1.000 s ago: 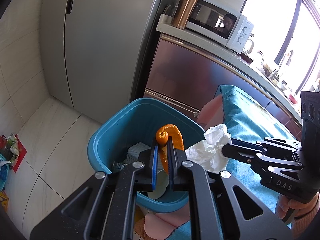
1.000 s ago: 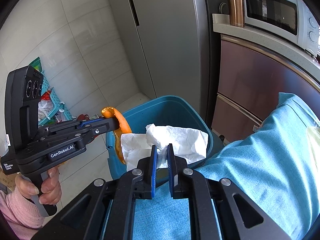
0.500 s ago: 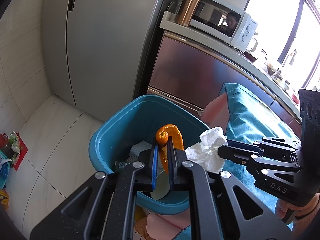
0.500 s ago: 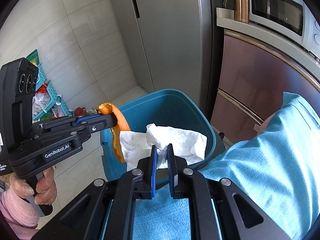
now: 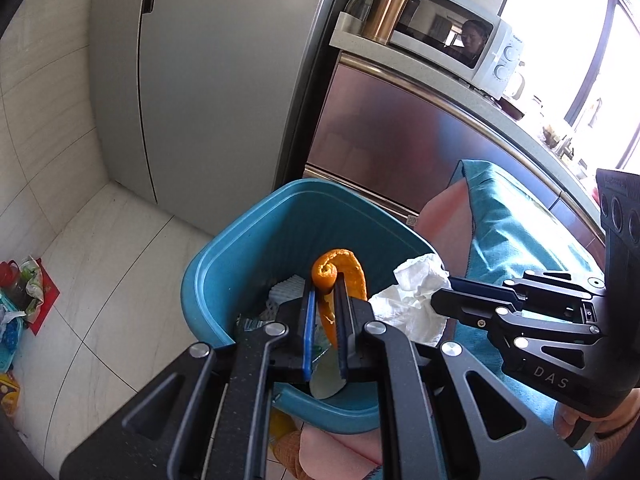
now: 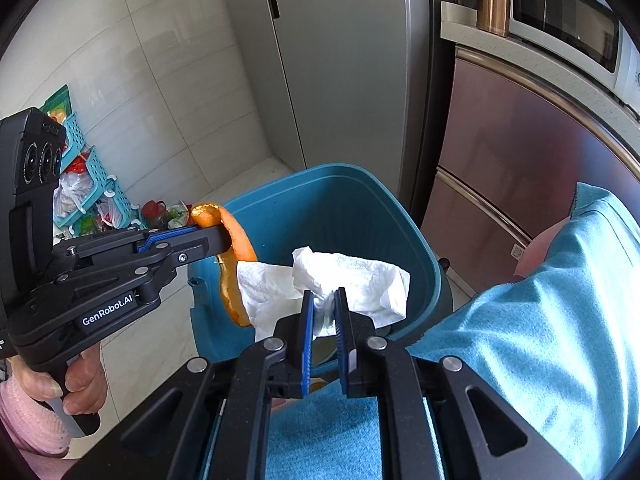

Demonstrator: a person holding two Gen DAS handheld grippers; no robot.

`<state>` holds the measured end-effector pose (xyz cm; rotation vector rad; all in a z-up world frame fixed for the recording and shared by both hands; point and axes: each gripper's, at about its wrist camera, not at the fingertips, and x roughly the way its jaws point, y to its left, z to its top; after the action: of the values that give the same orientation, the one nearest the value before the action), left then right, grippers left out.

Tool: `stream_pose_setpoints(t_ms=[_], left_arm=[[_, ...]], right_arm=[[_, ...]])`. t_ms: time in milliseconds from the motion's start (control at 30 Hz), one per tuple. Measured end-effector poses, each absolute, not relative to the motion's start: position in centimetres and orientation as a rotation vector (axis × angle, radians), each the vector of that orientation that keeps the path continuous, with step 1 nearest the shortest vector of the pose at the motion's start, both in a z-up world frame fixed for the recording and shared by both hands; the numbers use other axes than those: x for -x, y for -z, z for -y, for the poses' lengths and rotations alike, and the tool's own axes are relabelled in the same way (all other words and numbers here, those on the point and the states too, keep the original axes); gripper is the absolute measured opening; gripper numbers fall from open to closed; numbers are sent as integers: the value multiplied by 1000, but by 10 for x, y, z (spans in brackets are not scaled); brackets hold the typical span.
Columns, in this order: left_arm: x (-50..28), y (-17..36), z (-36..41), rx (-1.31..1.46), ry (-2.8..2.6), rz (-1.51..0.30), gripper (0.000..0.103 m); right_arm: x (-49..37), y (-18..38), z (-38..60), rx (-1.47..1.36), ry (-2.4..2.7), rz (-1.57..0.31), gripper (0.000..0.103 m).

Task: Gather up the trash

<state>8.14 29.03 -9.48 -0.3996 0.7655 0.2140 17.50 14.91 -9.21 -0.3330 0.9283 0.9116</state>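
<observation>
My left gripper (image 5: 323, 292) is shut on a curled strip of orange peel (image 5: 340, 272) and holds it over the open blue trash bin (image 5: 240, 240). My right gripper (image 6: 323, 304) is shut on a crumpled white tissue (image 6: 352, 276) and holds it over the bin's near rim (image 6: 420, 236). In the right wrist view the left gripper (image 6: 224, 240) comes in from the left with the peel (image 6: 236, 268) hanging beside the tissue. In the left wrist view the right gripper (image 5: 440, 302) comes in from the right with the tissue (image 5: 416, 300). White trash lies inside the bin.
A table with a teal cloth (image 6: 540, 340) stands right of the bin. A grey fridge (image 5: 224, 80) and a steel cabinet (image 5: 400, 140) with a microwave (image 5: 460, 48) stand behind the bin. A turquoise rack with bags (image 6: 84, 184) stands on the tiled floor at left.
Both grippers have moved forward over the bin with their loads, and the bin looms larger. Both grips are unchanged.
</observation>
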Motion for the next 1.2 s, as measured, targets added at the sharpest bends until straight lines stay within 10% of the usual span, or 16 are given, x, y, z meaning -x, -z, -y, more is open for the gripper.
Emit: stream_pose_setpoints(t_ms=[700, 1200], left_arm=[[-96, 131, -296, 445, -211, -829, 27], [-51, 68, -249, 300, -158, -601, 98]], right_arm=[[-185, 100, -141, 293, -906, -991, 18], [-144, 60, -45, 127, -863, -788, 67]])
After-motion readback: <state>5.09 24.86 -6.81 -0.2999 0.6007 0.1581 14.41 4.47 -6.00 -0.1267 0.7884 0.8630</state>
